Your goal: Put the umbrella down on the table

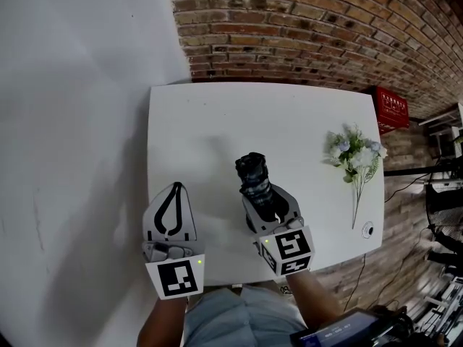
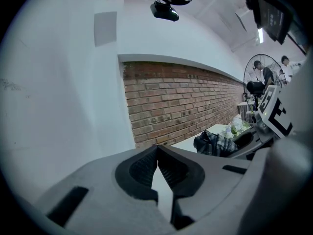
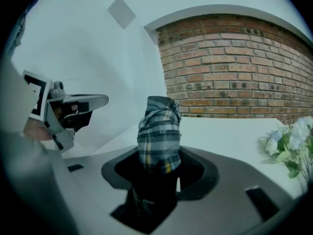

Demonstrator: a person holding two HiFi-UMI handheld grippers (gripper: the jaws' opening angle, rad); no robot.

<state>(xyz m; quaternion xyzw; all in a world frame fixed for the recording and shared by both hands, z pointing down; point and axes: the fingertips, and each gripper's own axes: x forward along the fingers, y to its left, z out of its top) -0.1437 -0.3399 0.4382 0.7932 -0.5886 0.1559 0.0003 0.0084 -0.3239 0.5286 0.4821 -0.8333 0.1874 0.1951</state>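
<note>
- The folded plaid umbrella (image 1: 255,177) sits between the jaws of your right gripper (image 1: 268,204). Its long axis runs the way those jaws point, and the wrapped canopy end sticks out well past the tips, away from you.
- In the right gripper view the umbrella (image 3: 159,133) rises forward and a little upward out of the jaw pocket. Its darker lower end is sunk back between the jaws towards the palm.
- The right jaws stand partly apart, clamped on the umbrella's body, with fabric filling the gap between them.
- The white counter (image 1: 217,114) lies ahead of and below the right jaws. Bare surface spreads beyond the umbrella's far end.
- No view shows whether the umbrella's far end touches the counter. I judge that it hangs just above it.
- Your right hand is the one on the job. To lay the umbrella flat, I judge you need to tip that far end down until its length lies along the counter before you let the jaws spread.
- Your left gripper (image 1: 176,186) hangs to the left of the right jaws, apart from the umbrella. Its jaws meet at the tips with nothing between them, and only a sliver of gap shows behind the tips.
- A bunch of flowers (image 1: 354,154) lies on the counter well off to the right of the right jaws, clear of the line the umbrella points along.
</note>
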